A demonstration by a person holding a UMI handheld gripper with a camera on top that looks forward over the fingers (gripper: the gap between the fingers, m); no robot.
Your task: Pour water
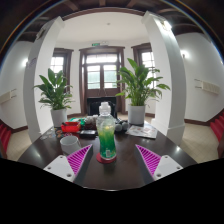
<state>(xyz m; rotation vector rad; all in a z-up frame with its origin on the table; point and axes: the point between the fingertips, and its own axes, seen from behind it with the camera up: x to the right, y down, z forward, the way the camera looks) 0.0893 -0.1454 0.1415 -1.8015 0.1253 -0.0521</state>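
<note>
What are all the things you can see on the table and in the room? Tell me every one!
Bottle: one, clear with green liquid in it, standing upright on the table just ahead of the fingers, midway between them.
Small cup: one, clear or whitish, on the table beside the bottle.
Red thing: one, red, further back on the table; too small to tell what it is.
Table: one, dark, round.
Potted plants: two, green, beyond the table, one at each side of the door.
Door: one, dark frame with glass panes, at the back of the room.
Tool: one, open, empty.
Pads: two, pink, on the fingers' inner faces.
</note>
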